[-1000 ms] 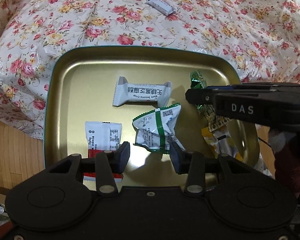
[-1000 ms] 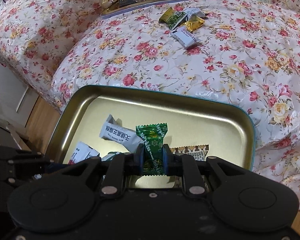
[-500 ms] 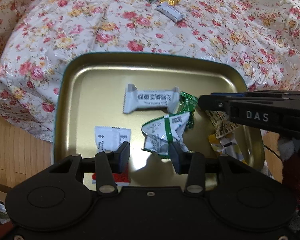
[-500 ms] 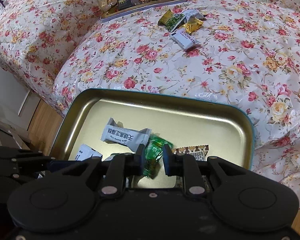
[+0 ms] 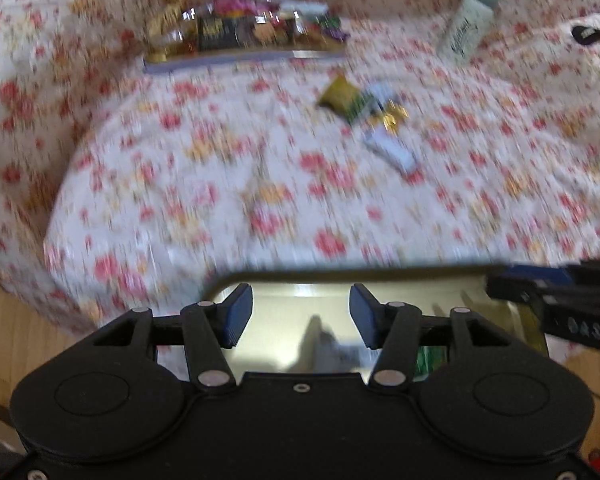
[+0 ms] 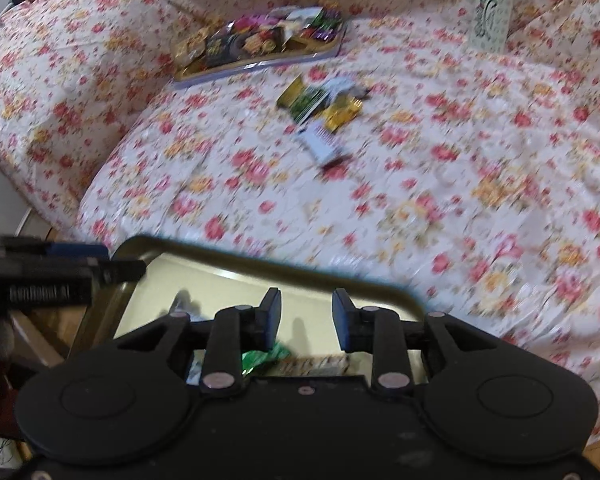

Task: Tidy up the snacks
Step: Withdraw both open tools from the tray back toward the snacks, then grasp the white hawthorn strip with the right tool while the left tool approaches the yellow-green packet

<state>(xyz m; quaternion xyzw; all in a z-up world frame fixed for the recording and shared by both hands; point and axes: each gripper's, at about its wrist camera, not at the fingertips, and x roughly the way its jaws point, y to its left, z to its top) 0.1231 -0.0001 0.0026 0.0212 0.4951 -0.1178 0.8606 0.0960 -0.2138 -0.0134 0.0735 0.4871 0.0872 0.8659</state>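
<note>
While both grippers' jaws are opening and empty, the left gripper (image 5: pixel 300 316) and right gripper (image 6: pixel 306 316) hang over the gold tray (image 6: pixel 204 256); only the right view shows the green candy (image 6: pixel 262 358) lying beneath, near its left finger.

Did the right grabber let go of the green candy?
Yes. The right gripper pulled up and back from the gold tray, jaws opening and empty; the green candy lies on the tray.

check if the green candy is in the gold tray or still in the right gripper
In the gold tray: the green candy lies below the right gripper, whose opening jaws hold nothing.
</note>
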